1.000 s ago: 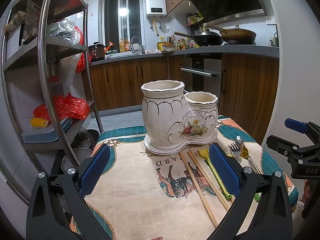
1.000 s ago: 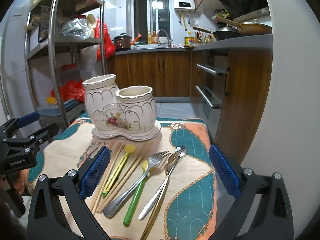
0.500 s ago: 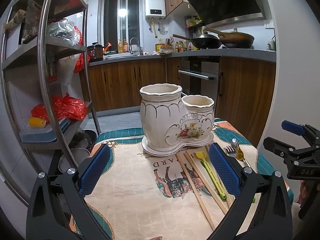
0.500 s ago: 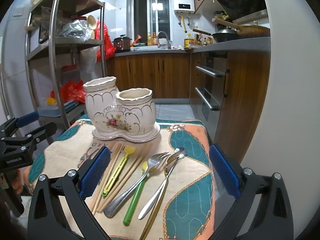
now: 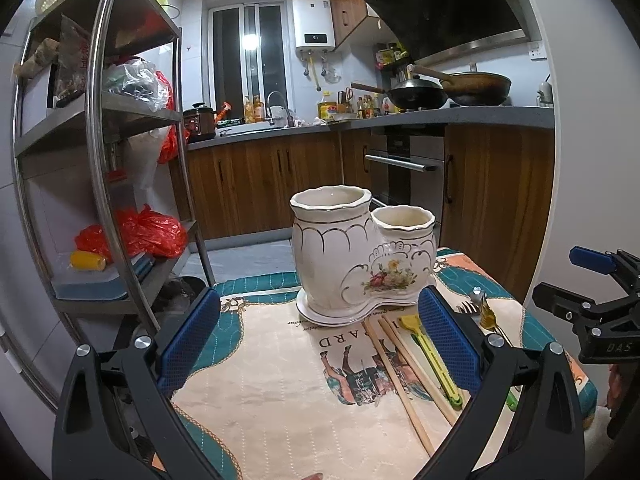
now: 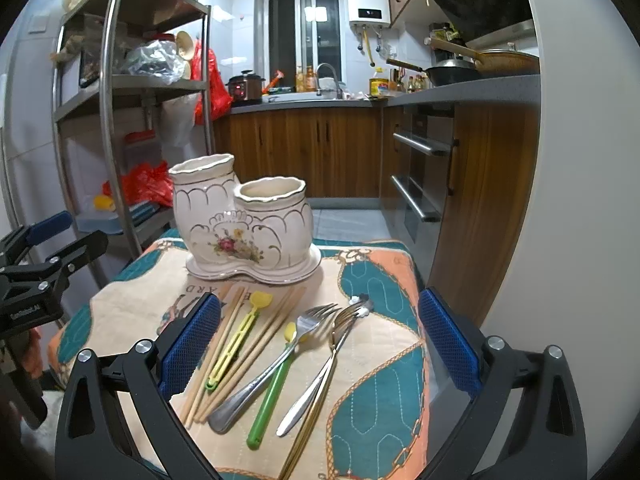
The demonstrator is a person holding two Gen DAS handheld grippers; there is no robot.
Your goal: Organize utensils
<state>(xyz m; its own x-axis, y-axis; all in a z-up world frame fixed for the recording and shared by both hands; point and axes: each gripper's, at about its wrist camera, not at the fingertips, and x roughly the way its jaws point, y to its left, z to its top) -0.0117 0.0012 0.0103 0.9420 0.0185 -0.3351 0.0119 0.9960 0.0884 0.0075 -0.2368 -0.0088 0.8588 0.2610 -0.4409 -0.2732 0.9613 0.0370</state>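
Observation:
A white ceramic two-pot utensil holder [image 5: 360, 256] [image 6: 244, 228] with a flower motif stands empty at the far side of a small cloth-covered table [image 5: 264, 392] [image 6: 376, 408]. In front of it lie wooden chopsticks [image 6: 264, 336] [image 5: 396, 376], a yellow-green utensil [image 6: 236, 344] [image 5: 432, 356], a steel fork [image 6: 276, 364], a green-handled utensil [image 6: 272, 396], and a silver and a gold fork [image 6: 320, 376]. My right gripper [image 6: 319, 344] hovers open above the utensils. Open too, my left gripper [image 5: 319, 344] hangs over the cloth left of them, holding nothing.
A metal shelf rack [image 5: 108, 152] [image 6: 120, 92] with bags and boxes stands just left of the table. Wooden kitchen cabinets [image 5: 256, 188] and an oven [image 6: 420, 184] lie beyond, with a white wall [image 6: 560, 200] close on the right.
Both cameras have dropped slightly, so the holder sits a little higher in each view. Nothing on the table has moved and both grippers stay open.

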